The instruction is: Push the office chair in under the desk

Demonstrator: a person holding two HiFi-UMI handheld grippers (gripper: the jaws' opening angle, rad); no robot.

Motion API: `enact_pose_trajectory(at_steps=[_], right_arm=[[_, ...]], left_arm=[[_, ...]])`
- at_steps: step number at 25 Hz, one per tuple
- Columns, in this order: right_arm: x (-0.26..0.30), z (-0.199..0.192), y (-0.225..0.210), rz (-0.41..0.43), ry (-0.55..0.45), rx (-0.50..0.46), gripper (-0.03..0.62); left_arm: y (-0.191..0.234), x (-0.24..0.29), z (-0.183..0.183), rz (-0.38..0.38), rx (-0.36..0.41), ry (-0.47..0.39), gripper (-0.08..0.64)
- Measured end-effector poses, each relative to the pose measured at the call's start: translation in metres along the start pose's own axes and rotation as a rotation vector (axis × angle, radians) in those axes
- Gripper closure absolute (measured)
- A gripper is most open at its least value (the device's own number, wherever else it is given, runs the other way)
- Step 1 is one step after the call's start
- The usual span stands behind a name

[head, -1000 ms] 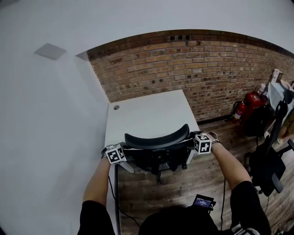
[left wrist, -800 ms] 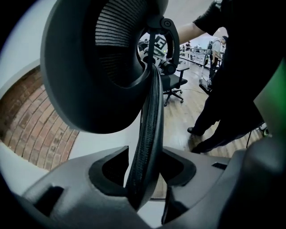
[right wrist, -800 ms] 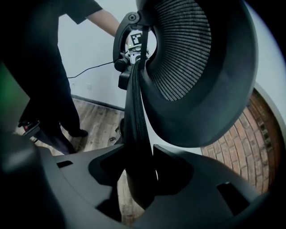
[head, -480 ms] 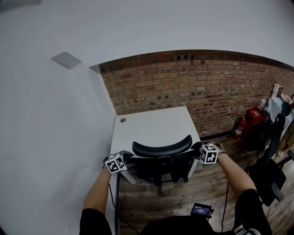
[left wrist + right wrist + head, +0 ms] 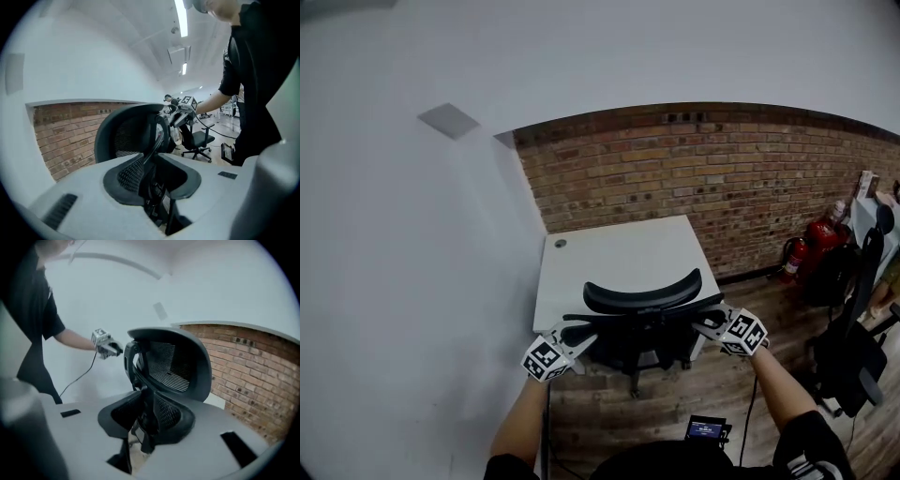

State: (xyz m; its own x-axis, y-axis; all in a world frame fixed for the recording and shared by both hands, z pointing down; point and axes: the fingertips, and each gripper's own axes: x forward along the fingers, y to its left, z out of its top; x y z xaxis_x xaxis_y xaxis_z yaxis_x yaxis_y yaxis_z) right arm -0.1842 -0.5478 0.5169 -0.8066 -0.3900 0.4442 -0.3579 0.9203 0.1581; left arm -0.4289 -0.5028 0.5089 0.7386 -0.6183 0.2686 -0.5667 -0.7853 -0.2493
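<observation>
Evidently the office chair (image 5: 642,296) stood hard against the near edge of the white desk (image 5: 619,251), its seat tucked beneath the top and its curved black backrest rising just in front of the rim. Part of its base showed on the wooden floor (image 5: 600,412) below the desk's front edge.

The left gripper (image 5: 579,333) reached in from the left end of the backrest frame, the right gripper (image 5: 705,323) from the right end, each touching the dark crossbar behind the mesh. In the left gripper view the jaws of the left gripper (image 5: 150,180) were together on a thin black bar of the office chair (image 5: 124,136), which ran straight between the ribbed pads. The right gripper view showed the same (mirrored): the right gripper (image 5: 143,420) had its jaws clamped on the frame edge of the office chair (image 5: 176,362), the mesh back filling the view beyond.

A brick wall (image 5: 703,173) ran behind the desk. Red fire extinguishers (image 5: 811,242) stood at its foot on the right, near a second chair (image 5: 853,323). A small lit screen (image 5: 706,430) hung at the person's front.
</observation>
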Motion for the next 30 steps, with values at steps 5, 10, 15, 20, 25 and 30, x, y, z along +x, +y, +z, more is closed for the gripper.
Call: enact_pose_trajectory(at_steps=[5,10,15,20,25,30], right_arm=[[-0.009,0.014,0.045,-0.053,-0.169,0.127,0.540],[-0.025,0.022,0.088,-0.058,-0.240,0.103,0.572],[-0.033,0.019,0.136,-0.023,-0.303,0.093,0.580],[-0.057,-0.008,0.168,0.040,-0.305,0.141,0.583],[-0.101,-0.016,0.188,0.095,-0.315,0.148,0.583],[-0.147,-0.042,0.219,0.116,-0.327,0.183,0.584]], left_arm=[[-0.047,-0.009,0.001,-0.005,-0.099,-0.060,0.499],[-0.085,-0.015,0.005,0.046,-0.221,-0.161,0.526],[-0.134,-0.005,-0.005,0.036,-0.295,-0.182,0.535],[-0.194,0.006,0.001,0.007,-0.322,-0.186,0.535],[-0.245,0.007,0.010,0.017,-0.385,-0.166,0.535],[-0.308,0.016,0.028,-0.015,-0.388,-0.165,0.535]])
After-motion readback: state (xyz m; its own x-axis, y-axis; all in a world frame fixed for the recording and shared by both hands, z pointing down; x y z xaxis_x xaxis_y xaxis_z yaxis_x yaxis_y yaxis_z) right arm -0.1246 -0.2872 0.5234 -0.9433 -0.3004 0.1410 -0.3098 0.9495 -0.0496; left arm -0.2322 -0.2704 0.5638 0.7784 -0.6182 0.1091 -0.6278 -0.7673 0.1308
